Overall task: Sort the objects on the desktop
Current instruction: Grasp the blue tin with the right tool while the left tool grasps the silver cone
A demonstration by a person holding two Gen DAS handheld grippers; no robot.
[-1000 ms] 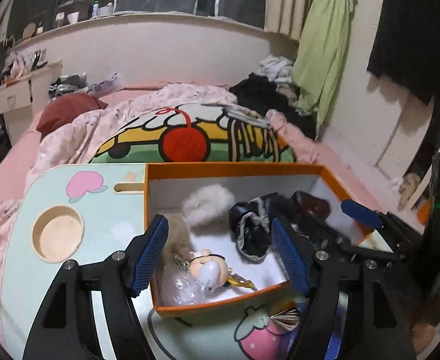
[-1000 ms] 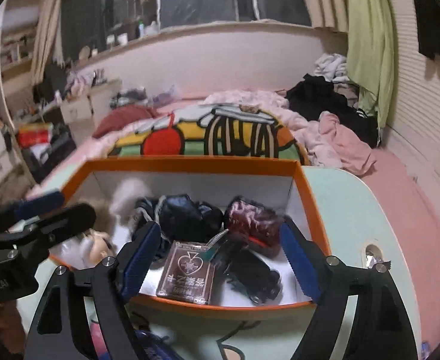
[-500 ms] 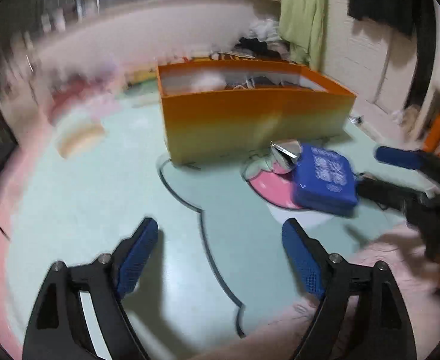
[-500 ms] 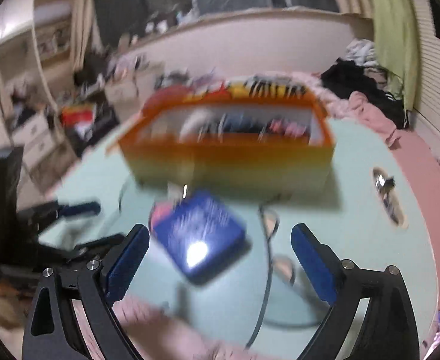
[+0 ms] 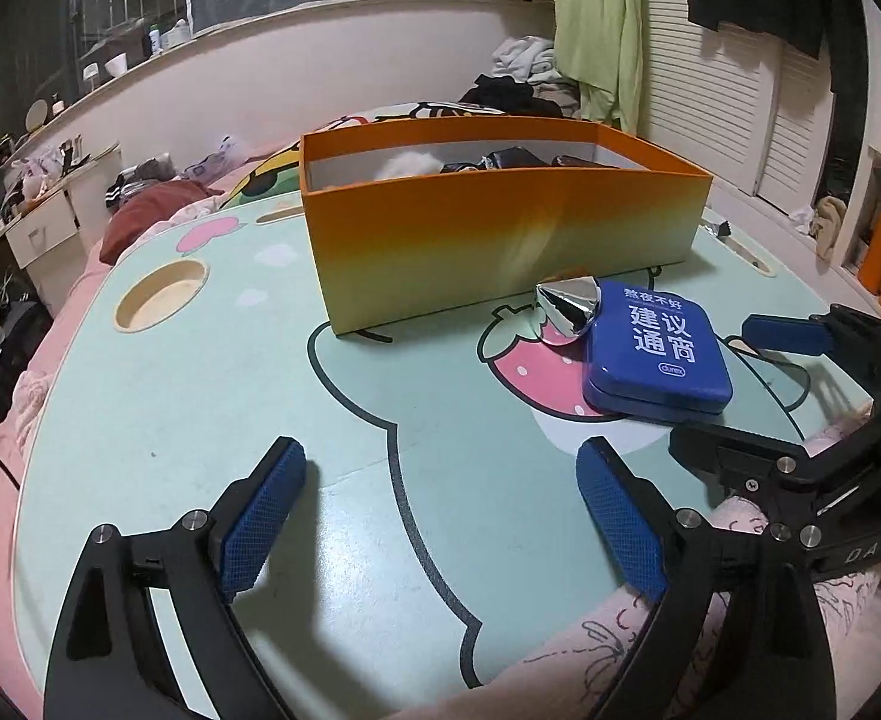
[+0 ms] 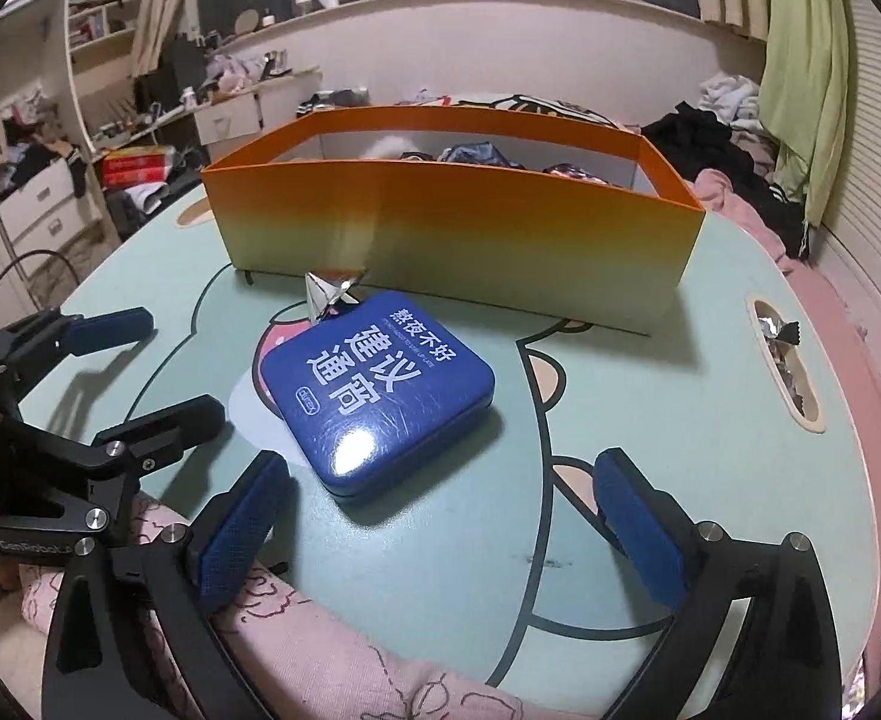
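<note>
- Right, both grippers sit low at the near edge of the table (image 5: 140, 408), and neither one holds anything
- My left gripper (image 5: 440, 516) is spread wide, its jaws having just been opening, with only bare tabletop between the blue pads
- My right gripper (image 6: 440, 528) is spread as wide; its jaws have also just been opening, and nothing is between them either, though the blue tin (image 6: 374, 390) lies just beyond its left pad
- The blue tin rests flat on the strawberry print, just in front of the orange box (image 6: 440, 234), which stands at the far side and already has soft bits and dark pouches inside
- A small shiny folded thing (image 6: 331, 293) lies at the far corner of the tin, between tin and box wall; I cannot tell whether it touches the box
- I judge the step in hand to be picking up the tin, and the right gripper is the better placed for it
- To do it well I would slide the right gripper left and forward until the tin is centred between the pads, then close across two opposite flat sides, not corner to corner, since the tin sits turned at an angle
- The lid looks glossy and slippery, so I would grip low on the walls and lift straight before carrying it over the box rim
- I would keep the left gripper back, as the two frames are near each other on that side
</note>
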